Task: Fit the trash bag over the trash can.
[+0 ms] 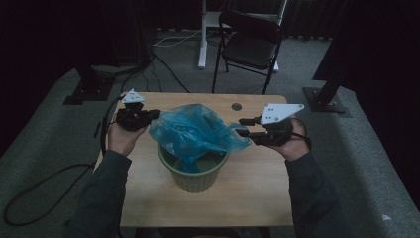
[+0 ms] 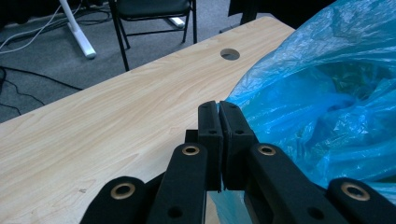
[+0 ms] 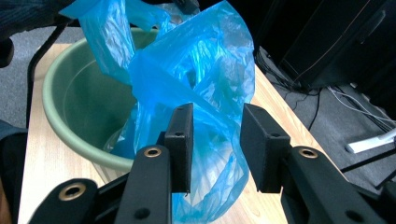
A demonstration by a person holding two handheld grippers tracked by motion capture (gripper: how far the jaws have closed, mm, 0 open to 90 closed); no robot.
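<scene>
Bag (image 1: 195, 130), blue plastic, hung partly inside the green pot (image 1: 193, 174) on the surface (image 1: 257, 183). The left gripper (image 2: 219, 116) had its jaws clamped on the bag's edge. The right gripper (image 3: 215, 140) had jaws apart, with bag film between them, unpressed.

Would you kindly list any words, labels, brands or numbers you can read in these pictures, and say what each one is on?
There are none: no readable text on the blue bag, the green bucket, the table, the chair or either gripper's grey plate.
</scene>
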